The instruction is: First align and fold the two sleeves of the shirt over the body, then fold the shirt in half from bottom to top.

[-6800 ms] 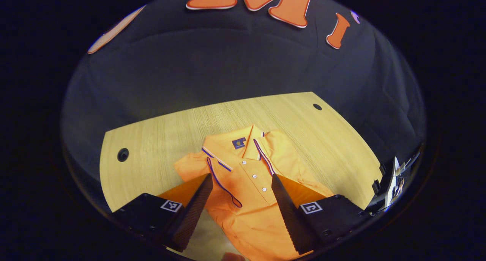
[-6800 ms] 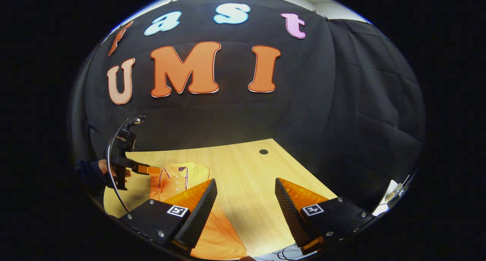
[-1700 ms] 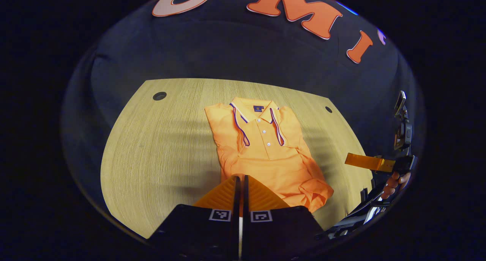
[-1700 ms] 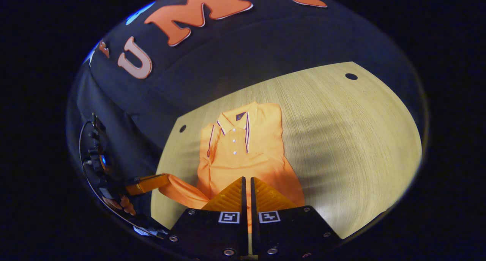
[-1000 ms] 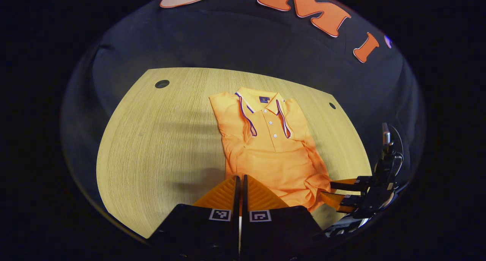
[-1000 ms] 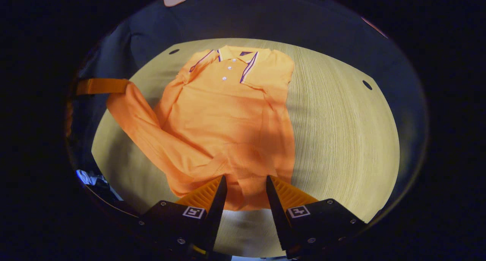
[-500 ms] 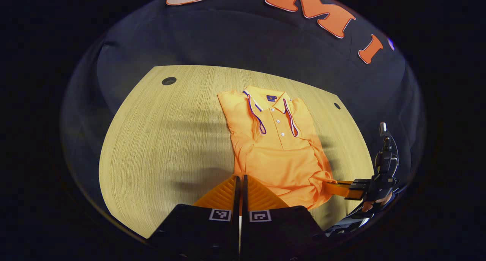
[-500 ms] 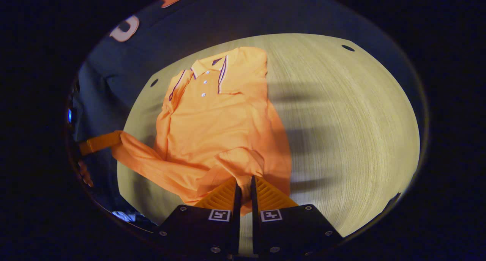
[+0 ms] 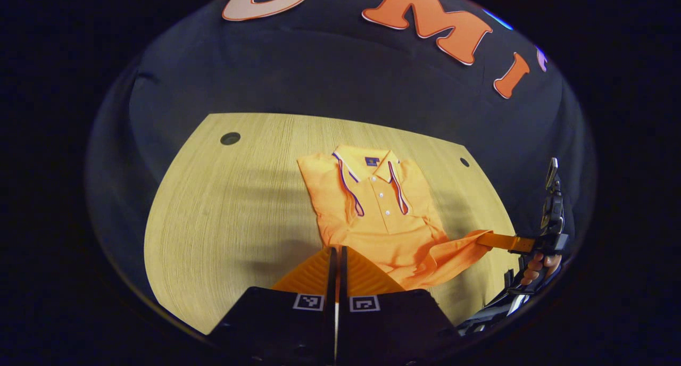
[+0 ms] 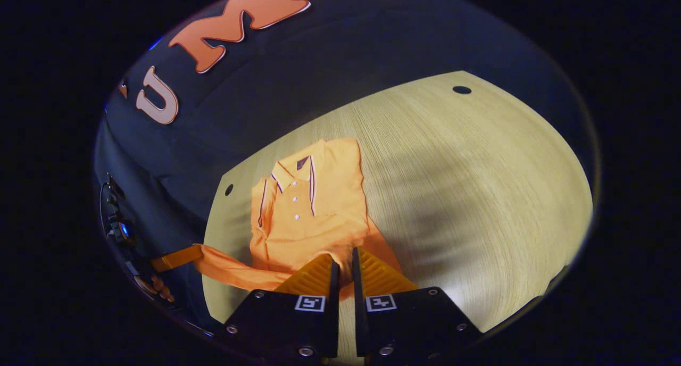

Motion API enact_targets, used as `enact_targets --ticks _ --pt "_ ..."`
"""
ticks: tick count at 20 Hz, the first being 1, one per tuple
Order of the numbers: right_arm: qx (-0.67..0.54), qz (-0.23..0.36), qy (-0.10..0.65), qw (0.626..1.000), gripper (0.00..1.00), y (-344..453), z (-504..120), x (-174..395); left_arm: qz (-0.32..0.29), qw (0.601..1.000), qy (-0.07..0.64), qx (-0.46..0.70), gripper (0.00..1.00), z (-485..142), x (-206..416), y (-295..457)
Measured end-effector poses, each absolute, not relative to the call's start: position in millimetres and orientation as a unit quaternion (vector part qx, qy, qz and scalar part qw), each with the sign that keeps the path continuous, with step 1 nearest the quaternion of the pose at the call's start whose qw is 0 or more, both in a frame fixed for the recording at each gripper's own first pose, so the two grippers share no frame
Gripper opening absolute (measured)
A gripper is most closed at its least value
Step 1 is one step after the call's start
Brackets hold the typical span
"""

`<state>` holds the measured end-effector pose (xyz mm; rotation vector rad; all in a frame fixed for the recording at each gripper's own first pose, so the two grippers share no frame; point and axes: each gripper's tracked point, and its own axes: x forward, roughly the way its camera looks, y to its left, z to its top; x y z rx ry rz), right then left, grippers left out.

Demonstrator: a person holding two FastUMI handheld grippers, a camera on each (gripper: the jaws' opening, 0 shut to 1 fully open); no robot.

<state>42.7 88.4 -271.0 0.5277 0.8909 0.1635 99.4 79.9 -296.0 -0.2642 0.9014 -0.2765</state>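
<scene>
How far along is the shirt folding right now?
Done: both sleeves look folded over the shirt, which lies collar-up on the table. In hand: the left gripper and right gripper are each shut on a corner of the bottom hem, lifting it. Left: carrying the hem up to the collar.

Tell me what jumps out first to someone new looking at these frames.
The bright orange shirt lying collar-up on the pale wooden table, sleeves folded in. Next, both grippers pinching its near hem: the left gripper at one corner, the right gripper at the other, stretching the cloth between them. A hand shows at the edge of the left gripper view.
</scene>
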Motion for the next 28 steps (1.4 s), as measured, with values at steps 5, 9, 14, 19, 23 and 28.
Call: enact_targets --ticks 5,9,14,19,23,28 --pt "0.218 0.077 0.395 0.889 0.11 78.3 -240.0 95.8 -0.114 0.901 0.404 -0.11 0.03 -285.9 155.0 102.5" --pt "0.202 0.071 0.398 0.892 0.1 78.7 -245.2 132.9 -0.115 0.907 0.392 -0.099 0.03 -287.1 199.8 108.0" --pt "0.183 0.071 0.411 0.89 0.09 90.2 -257.9 164.0 -0.157 0.879 0.439 -0.099 0.0 -329.2 207.9 91.2" --pt "0.151 0.08 0.44 0.882 0.08 95.7 -284.0 159.4 -0.196 0.823 0.523 -0.102 0.28 -396.2 162.9 83.6" --pt "0.161 0.058 0.474 0.864 0.09 89.2 -314.3 157.2 -0.181 0.804 0.551 -0.134 0.81 -417.0 154.9 78.1" --pt "0.142 0.061 0.512 0.845 0.43 89.4 -348.7 142.8 -0.175 0.788 0.577 -0.125 0.81 -432.1 146.4 73.0"
